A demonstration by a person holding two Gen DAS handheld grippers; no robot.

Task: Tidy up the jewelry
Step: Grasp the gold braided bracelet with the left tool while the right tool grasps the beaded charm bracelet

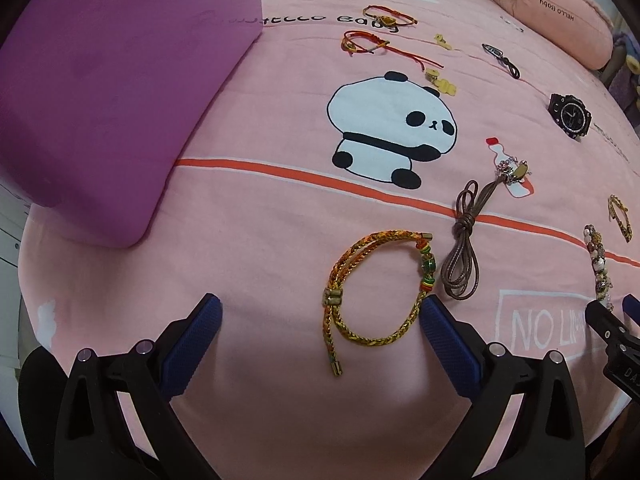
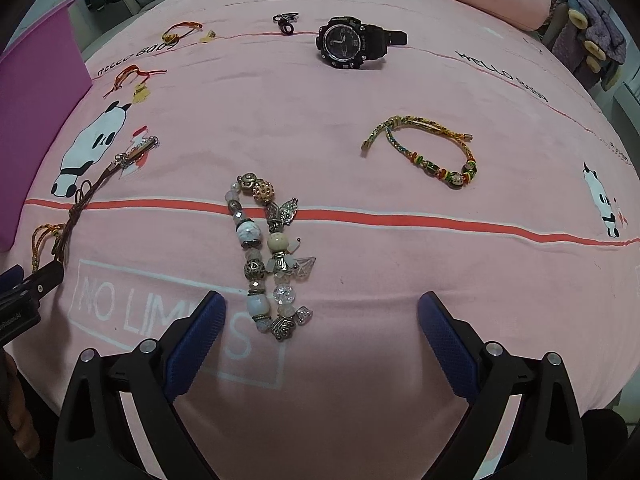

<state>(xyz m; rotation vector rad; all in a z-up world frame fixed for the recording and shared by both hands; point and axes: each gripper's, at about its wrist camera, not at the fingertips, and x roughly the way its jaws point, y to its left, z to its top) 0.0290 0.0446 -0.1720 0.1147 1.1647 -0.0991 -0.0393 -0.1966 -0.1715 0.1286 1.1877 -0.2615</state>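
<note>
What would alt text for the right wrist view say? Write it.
An open right gripper hovers over a chunky silver-and-white beaded charm bracelet on a pink panda-print bedspread. Beyond lie a braided multicolour cord bracelet and a black digital wristwatch.

In the left wrist view, a braided bracelet (image 1: 372,280) lies on the bed (image 1: 260,220) at lower centre, with a knotted cord (image 1: 464,248) just to its right. A box (image 1: 112,88) fills the upper left. In the right wrist view, a beaded bracelet (image 2: 268,256) lies at centre, a watch (image 2: 352,42) well behind it, and another braided bracelet (image 2: 428,152) to the right.
</note>
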